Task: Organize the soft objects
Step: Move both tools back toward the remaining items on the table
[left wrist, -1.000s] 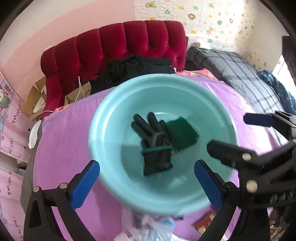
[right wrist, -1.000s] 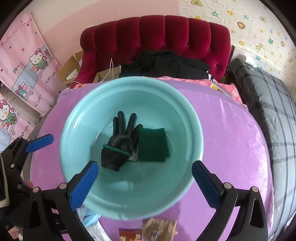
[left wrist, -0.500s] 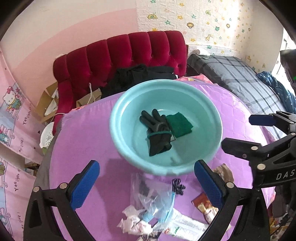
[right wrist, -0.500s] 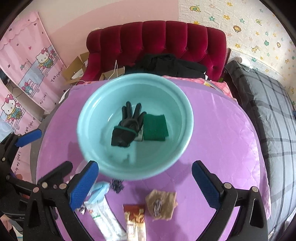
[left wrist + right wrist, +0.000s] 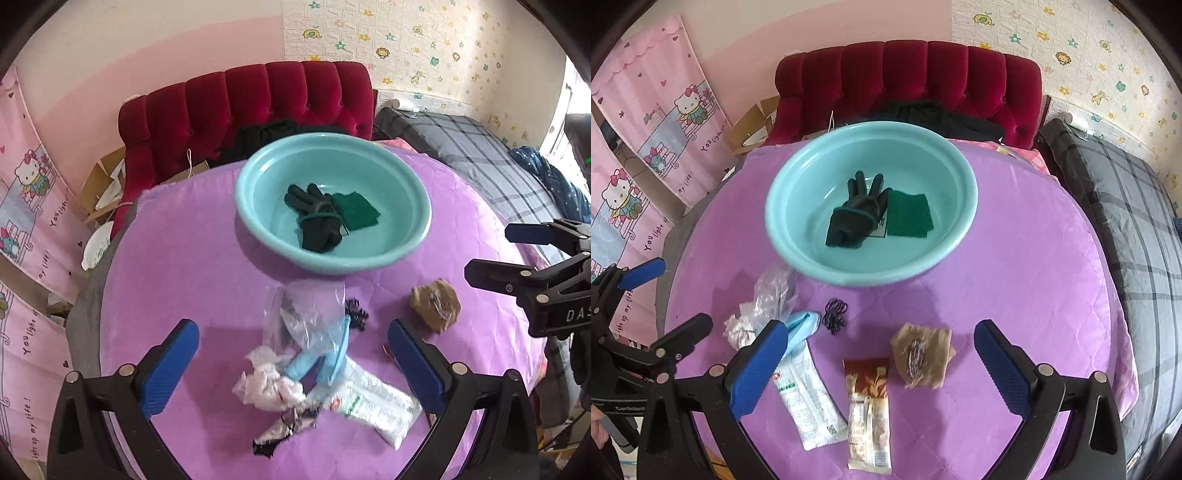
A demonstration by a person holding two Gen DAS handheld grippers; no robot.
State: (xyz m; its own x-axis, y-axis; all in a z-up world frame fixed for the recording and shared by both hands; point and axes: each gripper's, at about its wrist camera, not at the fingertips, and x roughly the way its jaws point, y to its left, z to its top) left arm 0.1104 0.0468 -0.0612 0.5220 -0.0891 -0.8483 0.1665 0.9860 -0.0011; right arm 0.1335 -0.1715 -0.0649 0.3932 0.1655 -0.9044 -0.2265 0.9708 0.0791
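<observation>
A teal basin (image 5: 258,236) (image 5: 783,254) stands on the purple round table (image 5: 192,229) (image 5: 1015,266). In it lie a black glove (image 5: 317,221) (image 5: 857,218) and a green cloth (image 5: 356,210) (image 5: 908,214). On the table near me lie a clear plastic bag (image 5: 306,314) (image 5: 774,291), a blue cloth (image 5: 325,354) (image 5: 801,321), crumpled white tissue (image 5: 266,380), black hair ties (image 5: 834,312), a brown pouch (image 5: 436,304) (image 5: 921,354), a white packet (image 5: 805,402) and a brown snack packet (image 5: 868,413). My left gripper (image 5: 291,369) and right gripper (image 5: 879,373) are both open, empty, above the near table.
A red tufted sofa (image 5: 258,99) (image 5: 905,77) with black clothing (image 5: 938,114) stands behind the table. A bed with a grey plaid cover (image 5: 480,147) (image 5: 1126,206) is at the right. Pink cartoon curtains (image 5: 646,122) hang at the left.
Both grippers have pulled back and up from the basin. The basin looks smaller and farther, and the loose items on the near table have come into view.
</observation>
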